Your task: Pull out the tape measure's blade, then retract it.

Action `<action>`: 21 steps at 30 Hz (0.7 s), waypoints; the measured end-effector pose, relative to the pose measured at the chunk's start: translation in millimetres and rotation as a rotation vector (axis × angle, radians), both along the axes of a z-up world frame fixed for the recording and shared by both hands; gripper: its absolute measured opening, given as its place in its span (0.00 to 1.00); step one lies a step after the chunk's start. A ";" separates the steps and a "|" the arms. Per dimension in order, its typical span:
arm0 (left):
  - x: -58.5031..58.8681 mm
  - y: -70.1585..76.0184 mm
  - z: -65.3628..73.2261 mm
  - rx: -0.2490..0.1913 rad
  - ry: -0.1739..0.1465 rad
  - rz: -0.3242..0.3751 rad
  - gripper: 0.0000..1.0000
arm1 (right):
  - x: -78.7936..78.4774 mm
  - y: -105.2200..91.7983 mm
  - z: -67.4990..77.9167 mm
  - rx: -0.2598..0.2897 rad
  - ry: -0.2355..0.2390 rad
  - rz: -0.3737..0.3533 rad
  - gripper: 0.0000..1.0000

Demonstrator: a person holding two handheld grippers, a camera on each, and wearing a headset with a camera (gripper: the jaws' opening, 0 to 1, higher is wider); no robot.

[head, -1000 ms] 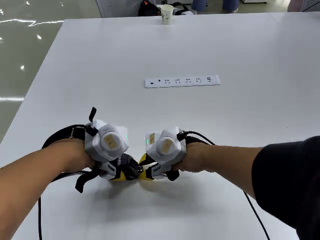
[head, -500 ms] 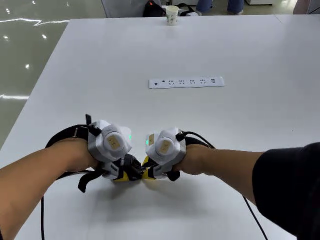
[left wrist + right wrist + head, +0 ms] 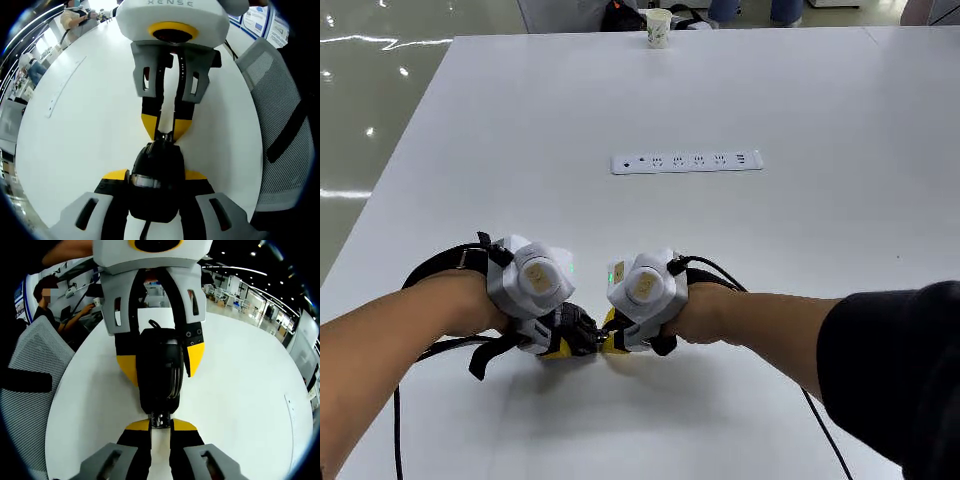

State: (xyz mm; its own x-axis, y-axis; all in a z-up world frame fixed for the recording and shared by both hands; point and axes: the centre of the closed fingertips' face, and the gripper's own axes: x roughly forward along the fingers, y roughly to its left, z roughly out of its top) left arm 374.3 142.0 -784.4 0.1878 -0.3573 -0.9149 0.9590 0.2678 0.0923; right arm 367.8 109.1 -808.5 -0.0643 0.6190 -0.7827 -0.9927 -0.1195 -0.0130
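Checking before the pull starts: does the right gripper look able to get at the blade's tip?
Probably yes: the right gripper looks shut on the blade tip, the left gripper holds the tape measure, and nothing lies between them.

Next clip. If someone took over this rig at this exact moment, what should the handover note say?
The left gripper is shut on the black tape measure, near the front edge of the white table.
The right gripper is shut on the blade tip, right where it leaves the tape measure.
Done: both grasps are set. No blade length shows outside.
Left, judging by that: draw the blade out with the right gripper, then let it retract. Whether a pull was already made cannot be told.
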 end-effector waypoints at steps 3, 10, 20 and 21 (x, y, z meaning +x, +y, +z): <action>0.2 -0.2 -0.1 0.001 0.001 0.003 0.34 | 0.1 -2.3 0.5 -0.003 0.006 -0.005 0.10; 0.8 -0.3 0.1 -0.003 0.001 0.008 0.34 | 1.3 -5.2 1.0 -0.007 0.017 -0.015 0.10; 0.8 -0.5 0.1 -0.001 -0.001 0.009 0.34 | 1.6 -13.2 0.9 -0.020 0.019 -0.021 0.10; 0.7 -0.4 0.1 -0.001 -0.001 0.009 0.34 | 1.9 -14.3 0.7 -0.023 0.020 -0.021 0.10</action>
